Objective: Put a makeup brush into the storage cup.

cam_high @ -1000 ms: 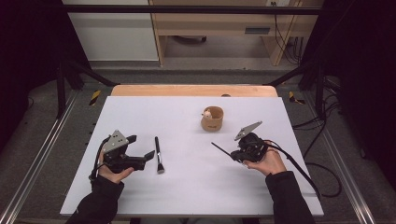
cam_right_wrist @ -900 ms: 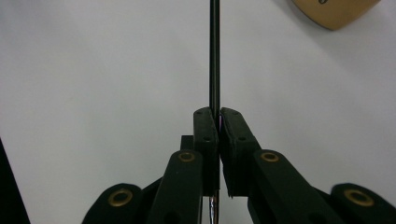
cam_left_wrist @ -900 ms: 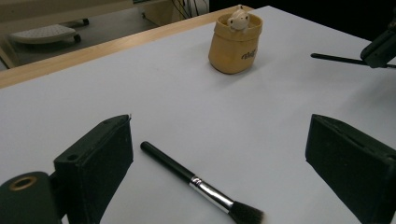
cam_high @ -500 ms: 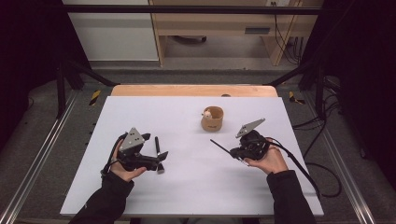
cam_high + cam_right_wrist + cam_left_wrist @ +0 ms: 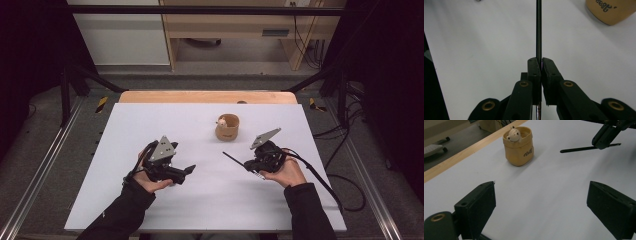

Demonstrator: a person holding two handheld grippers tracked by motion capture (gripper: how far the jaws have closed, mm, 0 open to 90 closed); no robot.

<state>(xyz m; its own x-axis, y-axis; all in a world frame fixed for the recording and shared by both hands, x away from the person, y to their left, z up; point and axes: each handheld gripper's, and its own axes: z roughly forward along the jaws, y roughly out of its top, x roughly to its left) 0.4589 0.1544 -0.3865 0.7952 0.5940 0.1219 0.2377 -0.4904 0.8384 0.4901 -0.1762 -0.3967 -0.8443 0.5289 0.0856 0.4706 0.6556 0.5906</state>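
My right gripper (image 5: 250,164) is shut on a thin black stick (image 5: 234,159) that points left across the white table (image 5: 150,120). In the right gripper view the stick (image 5: 538,25) runs straight up out of the shut pads of this gripper (image 5: 540,60). My left gripper (image 5: 186,172) points right, its jaws wide apart. In the left gripper view nothing but bare table lies between the jaws of my left gripper (image 5: 541,195). Ahead of it stands a tan cup (image 5: 518,146) with a small bear figure (image 5: 513,134) in it. The right gripper (image 5: 606,135) and its stick (image 5: 579,148) are at the upper right.
The tan cup (image 5: 227,128) stands between the two grippers, toward the far side. A wooden strip (image 5: 200,96) borders the table's far edge. Metal rails (image 5: 45,170) run along both sides, and a cable (image 5: 325,180) trails from the right gripper.
My left gripper has moved right and a little up, over the spot where a black brush lay; the brush is now hidden. The right gripper has kept still with its stick.
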